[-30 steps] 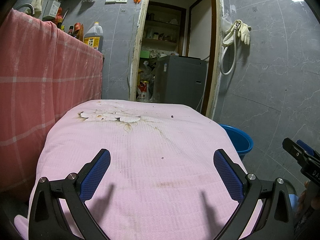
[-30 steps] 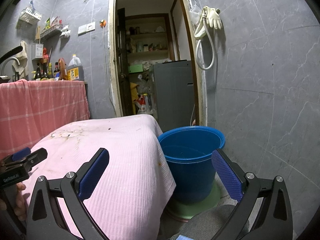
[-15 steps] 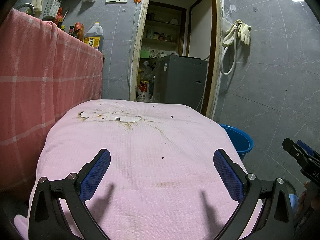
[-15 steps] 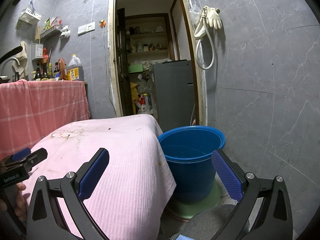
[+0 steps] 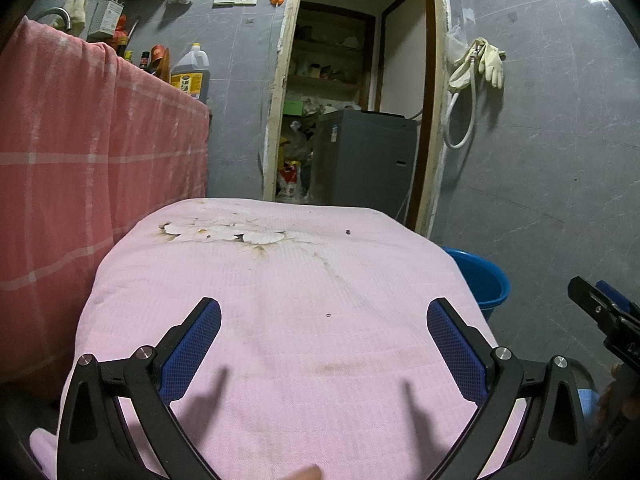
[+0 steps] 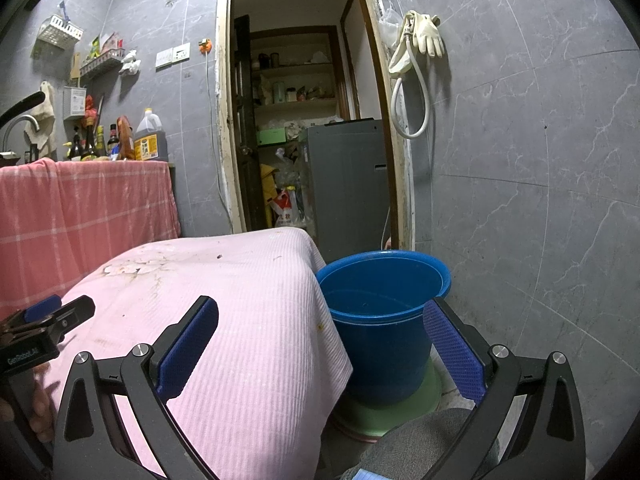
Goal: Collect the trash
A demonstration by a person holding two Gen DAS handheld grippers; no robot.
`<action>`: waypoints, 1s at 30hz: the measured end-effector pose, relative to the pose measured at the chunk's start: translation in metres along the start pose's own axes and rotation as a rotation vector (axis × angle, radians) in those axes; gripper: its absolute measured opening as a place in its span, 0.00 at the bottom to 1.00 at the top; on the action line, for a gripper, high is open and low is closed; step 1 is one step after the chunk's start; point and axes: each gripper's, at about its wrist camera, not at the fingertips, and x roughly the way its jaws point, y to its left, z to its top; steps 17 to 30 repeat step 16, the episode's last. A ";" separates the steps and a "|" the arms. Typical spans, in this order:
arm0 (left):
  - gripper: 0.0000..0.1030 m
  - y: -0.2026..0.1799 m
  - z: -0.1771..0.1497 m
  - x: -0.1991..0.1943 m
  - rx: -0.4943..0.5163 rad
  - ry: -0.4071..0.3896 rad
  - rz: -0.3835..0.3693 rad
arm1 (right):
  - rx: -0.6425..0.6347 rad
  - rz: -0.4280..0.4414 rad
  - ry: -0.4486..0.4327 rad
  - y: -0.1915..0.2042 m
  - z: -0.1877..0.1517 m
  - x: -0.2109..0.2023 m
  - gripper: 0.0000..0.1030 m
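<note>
A pink cloth-covered table (image 5: 304,280) fills the left wrist view, with a stained flower print at its far end and small dark specks (image 5: 348,232) on it. My left gripper (image 5: 324,336) is open and empty above the cloth's near part. My right gripper (image 6: 320,336) is open and empty, over the table's right edge (image 6: 280,300) and a blue bucket (image 6: 384,320) on the floor. The bucket also shows in the left wrist view (image 5: 484,280). No distinct trash item shows on the cloth.
A red checked cloth (image 5: 80,160) hangs over a counter on the left, with bottles and an oil jug (image 5: 192,72) on top. An open doorway (image 5: 352,100) ahead shows a grey appliance and shelves. Rubber gloves and a hose (image 6: 416,52) hang on the grey tiled wall.
</note>
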 end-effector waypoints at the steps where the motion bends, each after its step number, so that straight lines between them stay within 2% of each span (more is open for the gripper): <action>1: 0.98 -0.001 0.000 0.000 -0.001 0.000 0.007 | 0.000 0.000 0.000 0.000 0.000 -0.001 1.00; 7: 0.98 -0.004 -0.004 0.002 -0.006 0.001 0.034 | -0.001 0.000 0.001 0.001 0.000 -0.001 1.00; 30: 0.98 -0.005 -0.003 0.001 -0.005 0.004 0.032 | 0.001 -0.001 0.002 0.001 0.000 -0.001 1.00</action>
